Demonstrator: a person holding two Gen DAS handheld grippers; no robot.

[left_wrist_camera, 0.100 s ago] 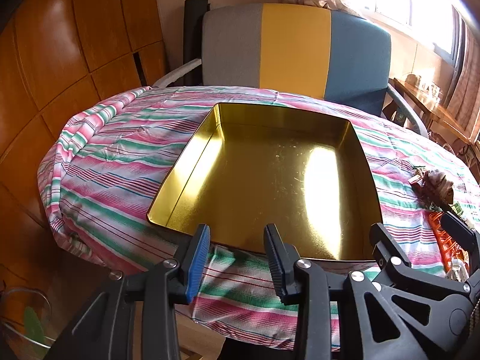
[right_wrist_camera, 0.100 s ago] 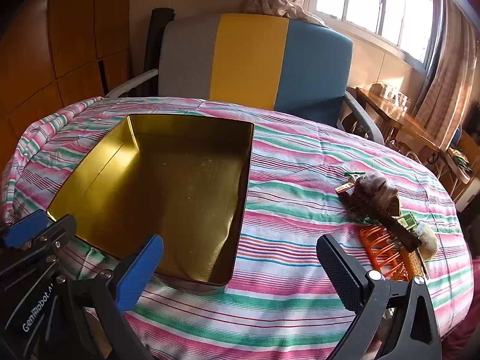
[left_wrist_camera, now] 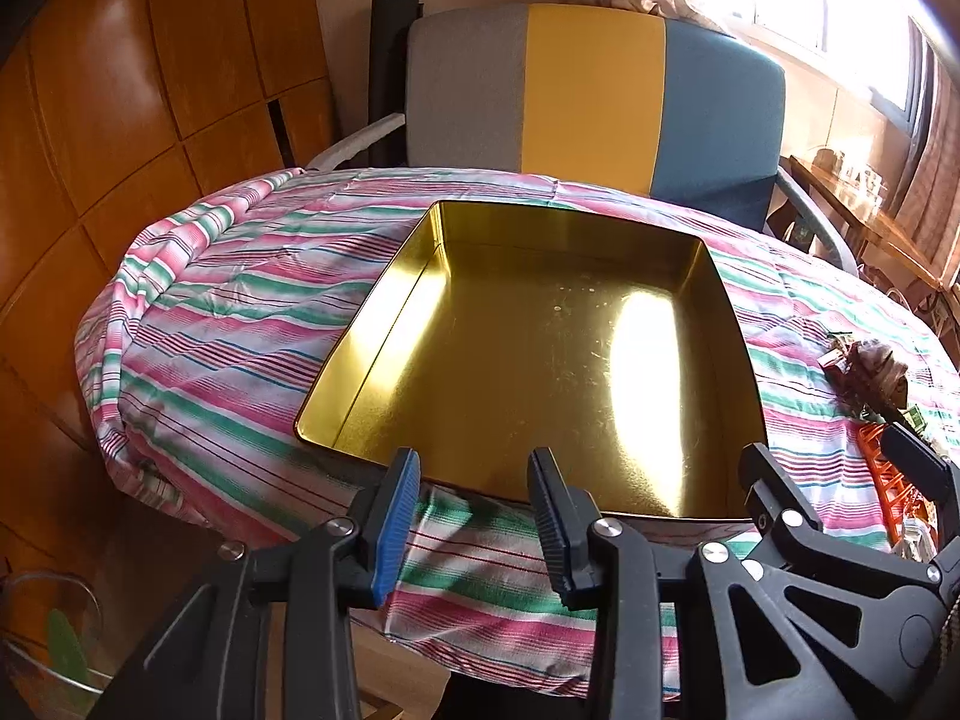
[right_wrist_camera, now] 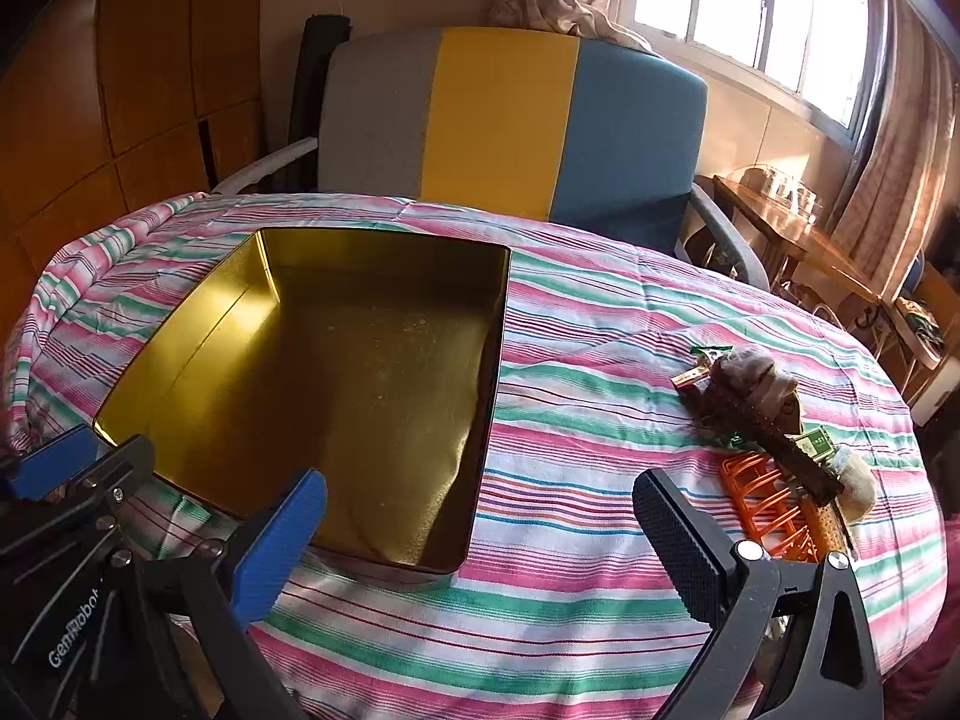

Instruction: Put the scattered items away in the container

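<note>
An empty, shiny gold tin [left_wrist_camera: 372, 348] lies open on the striped tablecloth, left of centre in the right wrist view [right_wrist_camera: 198, 330]. The scattered items sit in a pile at the table's right: a brown cloth [right_wrist_camera: 756, 372] [left_wrist_camera: 876, 360], a dark dotted strip [right_wrist_camera: 774, 438], an orange plastic rack [right_wrist_camera: 762, 504] [left_wrist_camera: 894, 480], a green packet [right_wrist_camera: 813, 441] and a whitish bundle [right_wrist_camera: 855, 480]. My left gripper [left_wrist_camera: 474, 516] hovers at the tin's near edge, open, nothing between its pads. My right gripper [right_wrist_camera: 480, 540] is wide open over bare cloth, between tin and pile.
A grey, yellow and blue chair [right_wrist_camera: 498, 120] stands behind the round table. Orange wooden panels [left_wrist_camera: 150, 120] line the left wall. A wooden side table [right_wrist_camera: 798, 228] and curtains are at the right under the window. The tablecloth [right_wrist_camera: 600, 324] hangs over the table's near edge.
</note>
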